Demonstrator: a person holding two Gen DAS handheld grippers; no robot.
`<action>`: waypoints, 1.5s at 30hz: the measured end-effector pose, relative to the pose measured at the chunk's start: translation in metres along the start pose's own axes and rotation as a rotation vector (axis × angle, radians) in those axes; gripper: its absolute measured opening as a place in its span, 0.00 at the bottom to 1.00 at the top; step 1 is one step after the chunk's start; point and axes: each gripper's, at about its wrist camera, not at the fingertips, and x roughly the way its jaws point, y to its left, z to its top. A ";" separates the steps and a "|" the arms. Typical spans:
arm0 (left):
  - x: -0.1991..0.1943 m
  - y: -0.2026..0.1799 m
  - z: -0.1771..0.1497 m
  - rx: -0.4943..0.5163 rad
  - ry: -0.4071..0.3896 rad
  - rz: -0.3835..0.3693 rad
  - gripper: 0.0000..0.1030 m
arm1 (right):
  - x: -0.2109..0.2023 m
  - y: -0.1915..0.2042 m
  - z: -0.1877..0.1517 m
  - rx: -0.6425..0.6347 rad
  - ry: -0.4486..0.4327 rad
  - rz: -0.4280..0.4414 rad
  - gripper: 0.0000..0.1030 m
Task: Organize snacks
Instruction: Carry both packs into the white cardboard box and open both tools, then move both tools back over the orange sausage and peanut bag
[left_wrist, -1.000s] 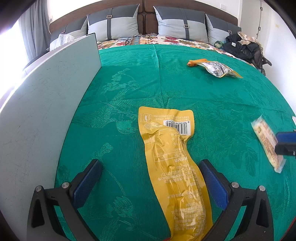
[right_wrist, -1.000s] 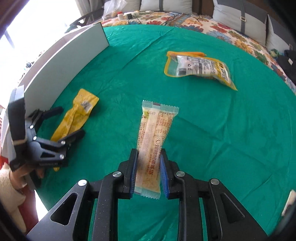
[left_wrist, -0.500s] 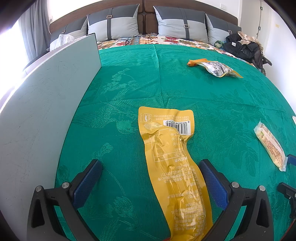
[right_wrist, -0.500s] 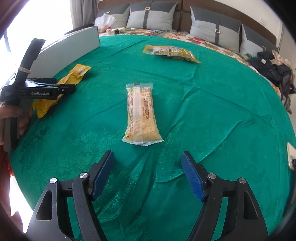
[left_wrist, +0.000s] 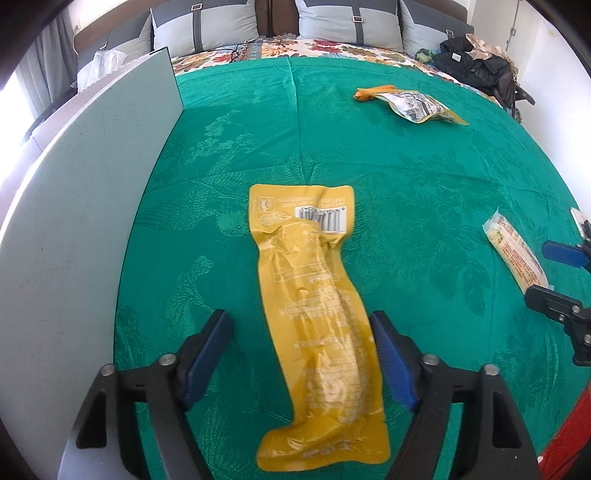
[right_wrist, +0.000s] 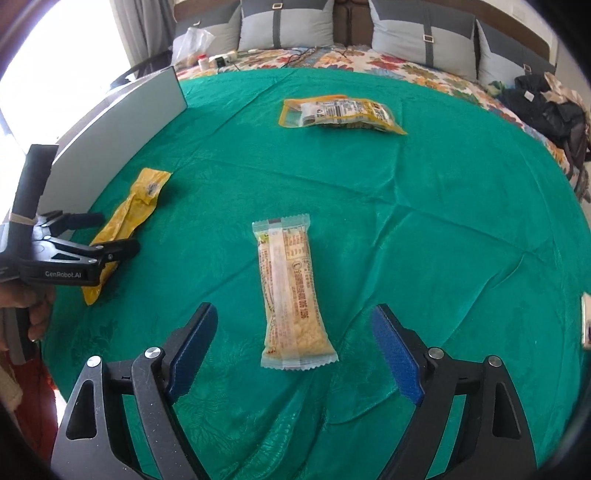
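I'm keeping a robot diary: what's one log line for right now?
left gripper: open, straddling yellow pouch | right gripper: open, around pale bar | cloth: green

Green, yellow and blue on the bed

The cloth is emerald green with a woven leaf pattern; the pouch is yellow with a white barcode; the bar is pale cream; gripper pads are blue; the bedsheet is floral.

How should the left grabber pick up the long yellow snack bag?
Grip the long yellow snack bag across its narrow lower half, coming straight down from above with the left gripper. The bag lies flat on the green cloth, pointing away lengthwise, and the open jaws already stand on both sides of that slim part. The flat top end with the barcode looks wider and floppier, so probably a worse hold.
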 end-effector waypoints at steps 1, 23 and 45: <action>-0.005 0.000 -0.001 -0.006 0.000 -0.003 0.42 | 0.008 0.004 0.003 -0.022 0.028 -0.013 0.79; -0.206 0.181 -0.044 -0.468 -0.311 -0.159 0.39 | -0.114 0.191 0.086 -0.069 -0.217 0.401 0.22; -0.205 0.150 -0.060 -0.474 -0.357 -0.052 0.94 | -0.037 0.107 0.008 -0.289 -0.209 -0.075 0.71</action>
